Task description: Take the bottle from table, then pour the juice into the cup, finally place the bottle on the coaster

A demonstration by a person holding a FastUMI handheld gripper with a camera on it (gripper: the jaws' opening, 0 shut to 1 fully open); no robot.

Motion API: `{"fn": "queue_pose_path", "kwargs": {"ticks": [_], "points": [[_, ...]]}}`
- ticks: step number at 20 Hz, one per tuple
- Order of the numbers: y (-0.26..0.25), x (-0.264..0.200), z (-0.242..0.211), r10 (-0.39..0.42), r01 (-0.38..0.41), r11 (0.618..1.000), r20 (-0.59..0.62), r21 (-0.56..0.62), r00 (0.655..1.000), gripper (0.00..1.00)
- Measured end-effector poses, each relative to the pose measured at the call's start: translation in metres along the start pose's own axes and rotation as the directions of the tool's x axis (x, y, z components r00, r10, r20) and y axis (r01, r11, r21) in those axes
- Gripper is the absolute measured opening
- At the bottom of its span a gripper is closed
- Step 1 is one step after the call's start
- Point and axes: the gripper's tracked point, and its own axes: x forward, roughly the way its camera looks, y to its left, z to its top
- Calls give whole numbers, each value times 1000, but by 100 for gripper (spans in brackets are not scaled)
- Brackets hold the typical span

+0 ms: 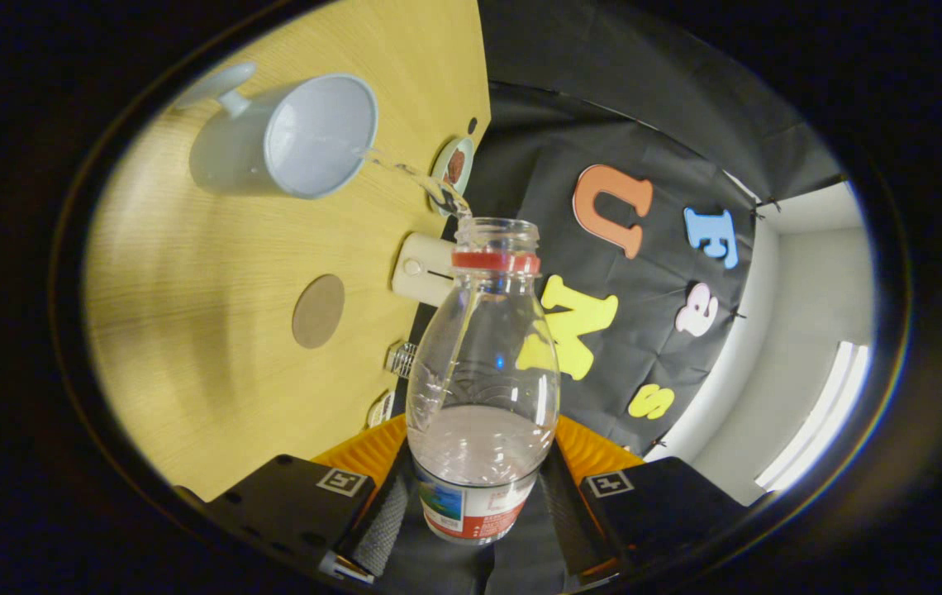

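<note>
My gripper (475, 487) is shut on a clear plastic bottle (483, 372) with a red neck ring and no cap, both fingers pressing its labelled lower body. The bottle is tipped over, and a thin clear stream (405, 172) runs from its mouth into the pale blue-grey cup (306, 136) with a handle, which stands on the wooden table (215, 273) beyond the fingers. Some liquid is left inside the bottle. A round brown coaster (318, 311) lies on the table between the cup and the fingers, bare.
A white boxy device (421, 268) sits at the table's edge next to the bottle's neck. A small round dish (453, 168) lies by the edge past the stream. Small clear and white items (401, 359) line the edge nearer me.
</note>
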Motion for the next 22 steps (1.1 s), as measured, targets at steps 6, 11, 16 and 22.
{"fn": "queue_pose_path", "kwargs": {"ticks": [6, 11, 16, 22], "points": [[-5, -1, -1, 2, -2, 1000, 5, -19, 1000, 81], [-10, -3, -3, 7, -7, 999, 1, -39, 1000, 81], [-20, 3, -3, -2, 2, 999, 13, -46, 1000, 81], [-30, -5, 0, -13, 16, 998, 38, -66, 999, 81]]}}
